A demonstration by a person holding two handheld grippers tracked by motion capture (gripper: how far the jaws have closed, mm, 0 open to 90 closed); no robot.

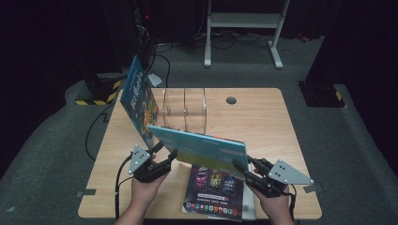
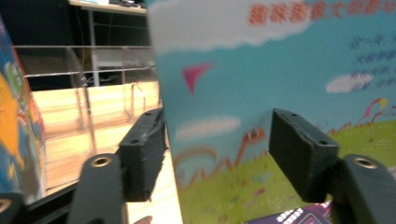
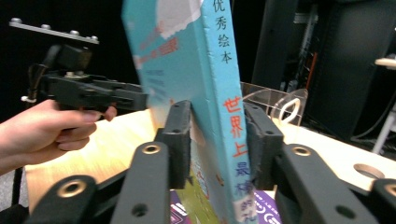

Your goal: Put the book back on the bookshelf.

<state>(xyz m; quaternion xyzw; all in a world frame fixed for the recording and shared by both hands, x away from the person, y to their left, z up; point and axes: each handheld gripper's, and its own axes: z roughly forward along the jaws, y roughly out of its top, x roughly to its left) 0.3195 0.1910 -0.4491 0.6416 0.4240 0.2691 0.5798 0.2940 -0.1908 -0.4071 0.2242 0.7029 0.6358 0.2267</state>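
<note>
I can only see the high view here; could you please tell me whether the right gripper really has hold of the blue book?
Observer: Yes. The right gripper view shows the right gripper with both jaws pressed flat against the spine of the blue book, one on each side.
Operator: Thank you. Is the left one clamped on it as well?
Observer: It does not look so. In the left gripper view the left gripper has its jaws wide apart, far wider than the book is thick, with the cover showing across the gap between them.
</note>
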